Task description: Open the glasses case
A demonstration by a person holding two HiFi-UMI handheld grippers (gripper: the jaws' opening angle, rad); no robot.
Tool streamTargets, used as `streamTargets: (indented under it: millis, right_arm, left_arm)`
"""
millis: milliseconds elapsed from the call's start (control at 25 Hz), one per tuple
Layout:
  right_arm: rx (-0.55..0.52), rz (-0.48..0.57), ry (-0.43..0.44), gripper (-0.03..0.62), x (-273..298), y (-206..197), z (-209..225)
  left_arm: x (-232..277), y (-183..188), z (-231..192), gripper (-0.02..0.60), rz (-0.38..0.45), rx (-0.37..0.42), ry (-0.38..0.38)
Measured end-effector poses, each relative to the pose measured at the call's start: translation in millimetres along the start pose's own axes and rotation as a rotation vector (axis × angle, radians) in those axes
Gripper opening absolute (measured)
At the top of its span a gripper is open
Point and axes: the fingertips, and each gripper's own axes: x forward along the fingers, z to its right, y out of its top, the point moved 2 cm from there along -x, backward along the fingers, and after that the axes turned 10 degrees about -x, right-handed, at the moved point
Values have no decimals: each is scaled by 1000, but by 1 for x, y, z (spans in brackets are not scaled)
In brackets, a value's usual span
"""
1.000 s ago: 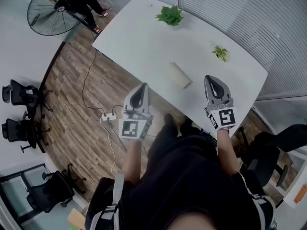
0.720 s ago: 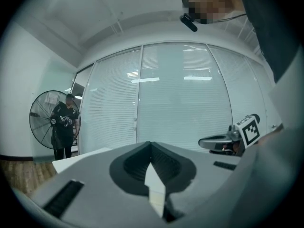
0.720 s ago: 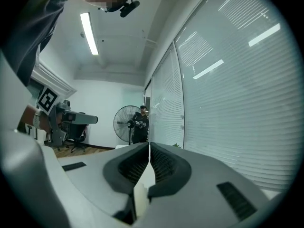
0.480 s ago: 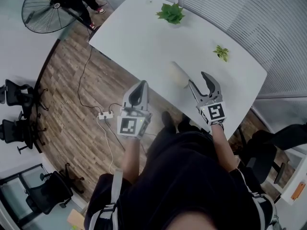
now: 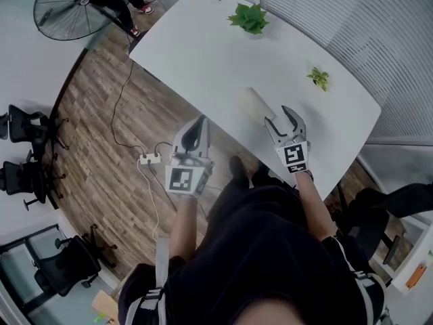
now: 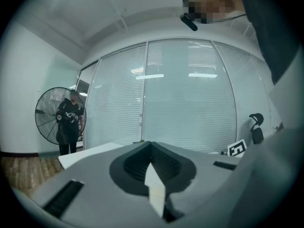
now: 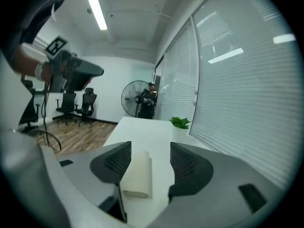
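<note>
White table (image 5: 203,42) is filling the upper half of head view, w/ the glasses case (image 5: 260,105) lying near its front edge. R gripper (image 5: 280,116) is hanging just short of the case's near end. Its jaws are spread wide, pinching nothing, and they've just been opening. L gripper (image 5: 200,123) is showing outside the table edge, well apart from the case, jaws pressed together and empty. So the R hand is the nearer one by far. In right gripper view the case (image 7: 137,174) is showing in the gap btwn the pads, closer to the left-in-view pad (image 7: 114,161), touching neither afaict. Its long axis is running away from the gripper, approx in line w/ the jaws, so they're straddling its width, not its length.
</note>
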Motion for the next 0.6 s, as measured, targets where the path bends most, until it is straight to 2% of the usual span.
streamTargets:
  millis: [240,400,520,600]
  right_arm:
    - [-306,-163,123,252,29,-53,-52]
    - [-534,-230,200,252,39,-84,-78]
    - [-602,-255,204,244,39,-94,-83]
    - [-625,-259,182,204,39,-95,-80]
  left_arm:
    - [0,-4,-4,0,-26,2,16]
    - [1,-4,-6,0,-32,6,22]
    - [2,-2,-8,0,-27,-1,22]
    - [2,-3,-7,0,-26,1,13]
